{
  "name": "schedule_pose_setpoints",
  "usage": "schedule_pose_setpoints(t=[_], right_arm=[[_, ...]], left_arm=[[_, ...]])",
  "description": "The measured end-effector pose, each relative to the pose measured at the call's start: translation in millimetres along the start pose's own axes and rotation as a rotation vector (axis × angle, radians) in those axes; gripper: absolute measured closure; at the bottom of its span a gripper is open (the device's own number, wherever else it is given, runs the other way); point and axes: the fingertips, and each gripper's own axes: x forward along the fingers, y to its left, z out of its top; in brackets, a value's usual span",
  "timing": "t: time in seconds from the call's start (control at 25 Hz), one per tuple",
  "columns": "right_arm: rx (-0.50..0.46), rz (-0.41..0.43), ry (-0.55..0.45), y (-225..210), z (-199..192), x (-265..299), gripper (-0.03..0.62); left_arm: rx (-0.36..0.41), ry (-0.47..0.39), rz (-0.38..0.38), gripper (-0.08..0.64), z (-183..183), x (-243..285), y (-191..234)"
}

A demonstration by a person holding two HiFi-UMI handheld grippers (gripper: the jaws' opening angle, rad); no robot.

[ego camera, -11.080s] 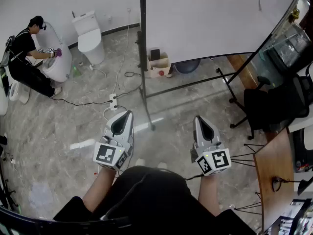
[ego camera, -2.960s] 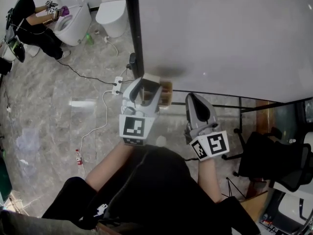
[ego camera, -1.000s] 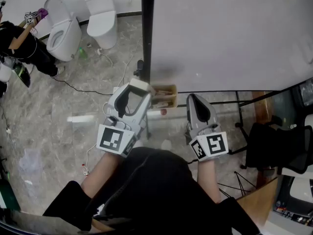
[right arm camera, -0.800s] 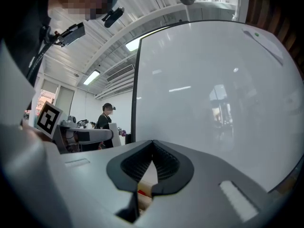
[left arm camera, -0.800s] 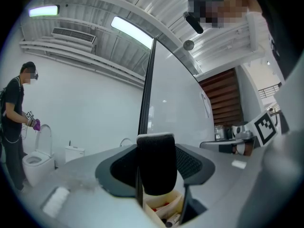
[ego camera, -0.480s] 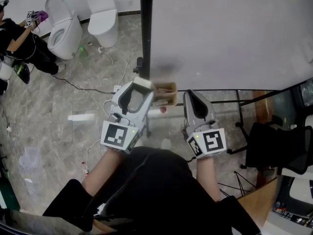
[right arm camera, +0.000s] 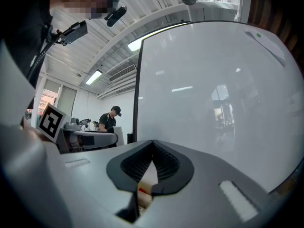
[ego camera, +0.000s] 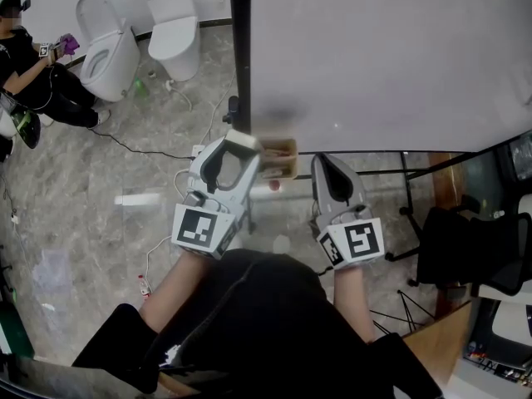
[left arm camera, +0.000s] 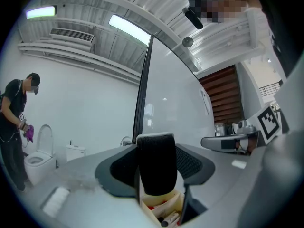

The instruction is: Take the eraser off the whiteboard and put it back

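One black-felted, white-backed eraser [left arm camera: 156, 170] stands clamped in the left tongs [ego camera: 236, 148] (right tongs [right arm camera: 152, 146] clenched empty).

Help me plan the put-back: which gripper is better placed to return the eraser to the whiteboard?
Left. The left gripper holds the eraser, facing the whiteboard; the right gripper is shut, empty.

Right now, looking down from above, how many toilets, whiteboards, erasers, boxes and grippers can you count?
Toilets: 2 clearly seen
Whiteboard: 1
Eraser: 1
Cardboard box: 1
Grippers: 2, the left gripper and the right gripper
Total: 7
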Motion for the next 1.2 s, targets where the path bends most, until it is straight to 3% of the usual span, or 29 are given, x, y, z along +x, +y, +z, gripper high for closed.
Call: schedule_pose_setpoints(t=[0.56,1.2], right_arm=[[-0.004,0.045,0.005,-4,-1,0,0.583],[-0.011,0.177,0.039,1,-20,22,0.583]], left_arm=[[0.014,0.009,0.076,0.313,-11,8,0],[0.036,0.050,0.197,0.313,-44,26,2]])
